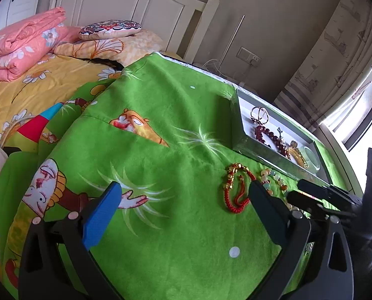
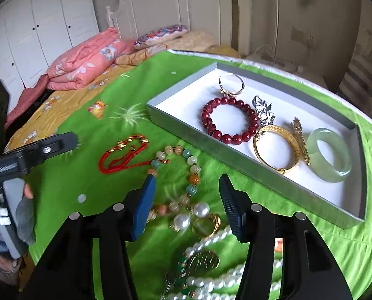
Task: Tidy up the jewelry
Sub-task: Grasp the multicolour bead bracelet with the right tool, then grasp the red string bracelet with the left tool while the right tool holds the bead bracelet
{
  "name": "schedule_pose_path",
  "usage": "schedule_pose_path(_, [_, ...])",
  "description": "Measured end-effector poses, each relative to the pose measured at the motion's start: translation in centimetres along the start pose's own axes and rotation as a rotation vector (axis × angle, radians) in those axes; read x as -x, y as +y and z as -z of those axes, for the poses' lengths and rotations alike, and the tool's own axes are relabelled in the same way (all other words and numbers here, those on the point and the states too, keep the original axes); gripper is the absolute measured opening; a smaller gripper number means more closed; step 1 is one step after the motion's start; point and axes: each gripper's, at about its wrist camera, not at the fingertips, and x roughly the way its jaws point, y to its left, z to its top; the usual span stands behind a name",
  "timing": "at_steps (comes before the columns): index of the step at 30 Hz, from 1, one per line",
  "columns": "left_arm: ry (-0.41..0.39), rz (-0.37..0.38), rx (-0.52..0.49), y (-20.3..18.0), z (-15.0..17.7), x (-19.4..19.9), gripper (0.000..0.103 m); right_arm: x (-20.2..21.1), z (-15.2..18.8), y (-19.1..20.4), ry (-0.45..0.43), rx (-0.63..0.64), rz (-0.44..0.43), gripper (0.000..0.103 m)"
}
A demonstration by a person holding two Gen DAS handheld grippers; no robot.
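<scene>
Left wrist view. My left gripper (image 1: 183,202) stands wide open over the green cartoon-print cloth (image 1: 161,115), its blue-padded fingers (image 1: 101,215) well apart, with only bare cloth between them. Just right of centre, the red cord bracelet (image 1: 236,187) with gold charms lies flat on the cloth, beside the inner edge of the right-hand finger. Further right, the pastel bead bracelet (image 1: 271,180) is partly hidden behind that finger. Beyond both, at far right, the grey tray (image 1: 246,137) holds several pieces already sorted. At the right edge, my right gripper shows as dark fingers reaching in beside the pastel beads.

Right wrist view. At far left, a gloved hand (image 2: 23,212) holds my left gripper's handle. Moving right, the red cord bracelet (image 2: 121,155) lies on the cloth, touching the pastel bead bracelet (image 2: 186,172). My right gripper (image 2: 186,200) hangs about half open over the near arc of that pastel strand; the beads sit between the pads, which I cannot see pressing on them. Nearer, below the fingertips, lie two large pearls (image 2: 191,215), a gold ring (image 2: 208,225) and a pearl necklace (image 2: 223,275) with a green pendant. To the right, the tray (image 2: 186,125) holds, left to right, a thin silver bangle (image 2: 231,82), a dark red bead bracelet (image 2: 229,121), a silver ornament (image 2: 263,110), a gold bangle (image 2: 276,147), a gold brooch (image 2: 301,140) and a pale jade bangle (image 2: 328,155).
</scene>
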Motion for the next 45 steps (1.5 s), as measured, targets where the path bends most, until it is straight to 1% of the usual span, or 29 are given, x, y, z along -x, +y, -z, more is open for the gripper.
schedule_pose_path(1, [0.000,0.001,0.000,0.0,0.0,0.0,0.100,-0.5,-0.1,0.1,0.014,0.004,0.000,0.045])
schedule_pose_path(2, [-0.001,0.001,0.001,0.0,0.0,0.0,0.100,-1.0,-0.2,0.3,0.028,0.007,0.003,0.039])
schedule_pose_path(3, [0.000,0.000,0.001,0.0,0.0,0.0,0.100,-1.1,-0.1,0.6,0.025,0.021,0.026,0.037])
schedule_pose_path(4, [0.000,0.001,0.002,0.0,0.0,-0.1,0.100,-1.2,-0.1,0.8,0.028,0.032,0.040,0.033])
schedule_pose_path(5, [0.000,0.001,0.001,0.0,0.0,0.0,0.100,-1.3,0.0,1.1,0.029,0.046,0.053,0.026])
schedule_pose_path(7, [0.000,0.002,0.000,-0.1,0.0,0.0,0.100,-1.2,0.2,1.5,0.027,0.058,0.040,0.012])
schedule_pose_path(9, [0.001,0.004,-0.001,-0.3,-0.1,-0.1,0.100,-1.0,0.6,2.2,0.016,0.091,0.057,0.011])
schedule_pose_path(11, [0.000,0.003,-0.001,-0.2,-0.1,-0.1,0.100,-0.6,1.0,2.5,0.007,0.100,0.054,0.011])
schedule_pose_path(18, [0.011,0.005,-0.009,-0.6,0.0,-0.3,0.100,3.2,2.9,2.7,-0.067,0.085,-0.010,0.011])
schedule_pose_path(24, [0.069,0.013,-0.087,-1.7,0.3,-1.2,0.100,6.6,4.9,3.0,-0.122,0.109,-0.026,0.011])
schedule_pose_path(26, [0.080,0.004,-0.110,-2.0,0.5,-1.3,0.100,7.4,5.7,2.7,-0.140,0.110,-0.029,0.011])
schedule_pose_path(28, [0.085,-0.005,-0.152,-2.9,0.7,-1.2,0.099,8.1,6.5,2.2,-0.160,0.113,-0.036,0.011])
schedule_pose_path(31, [0.102,-0.022,-0.228,-4.2,1.1,-1.3,0.098,8.2,7.7,1.7,-0.151,0.095,-0.051,0.011])
schedule_pose_path(32, [0.109,-0.025,-0.257,-4.8,1.3,-1.4,0.097,8.2,8.2,1.5,-0.144,0.093,-0.058,0.011])
schedule_pose_path(33, [0.120,-0.021,-0.285,-5.5,1.4,-1.6,0.093,8.2,8.6,1.4,-0.143,0.091,-0.064,0.011])
schedule_pose_path(35, [0.127,-0.013,-0.325,-6.7,1.6,-1.8,0.085,8.8,8.9,1.4,-0.166,0.089,-0.082,0.011])
schedule_pose_path(37, [0.133,-0.009,-0.367,-8.1,1.7,-2.4,0.073,9.1,9.0,1.4,-0.169,0.097,-0.083,0.011])
schedule_pose_path(38, [0.136,-0.008,-0.390,-8.8,1.7,-2.6,0.070,8.9,9.0,1.5,-0.165,0.098,-0.082,0.011])
schedule_pose_path(40, [0.143,-0.005,-0.429,-9.8,1.8,-3.1,0.059,8.7,9.0,1.5,-0.160,0.091,-0.086,0.011])
schedule_pose_path(41, [0.147,-0.004,-0.442,-10.2,1.8,-3.4,0.057,8.8,9.0,1.4,-0.163,0.089,-0.088,0.011])
schedule_pose_path(43, [0.162,-0.004,-0.463,-10.6,1.8,-4.2,0.047,8.8,9.0,1.3,-0.164,0.083,-0.092,0.011])
schedule_pose_path(45, [0.171,-0.003,-0.470,-10.6,1.6,-5.0,0.040,8.7,9.1,1.2,-0.162,0.081,-0.095,0.011])
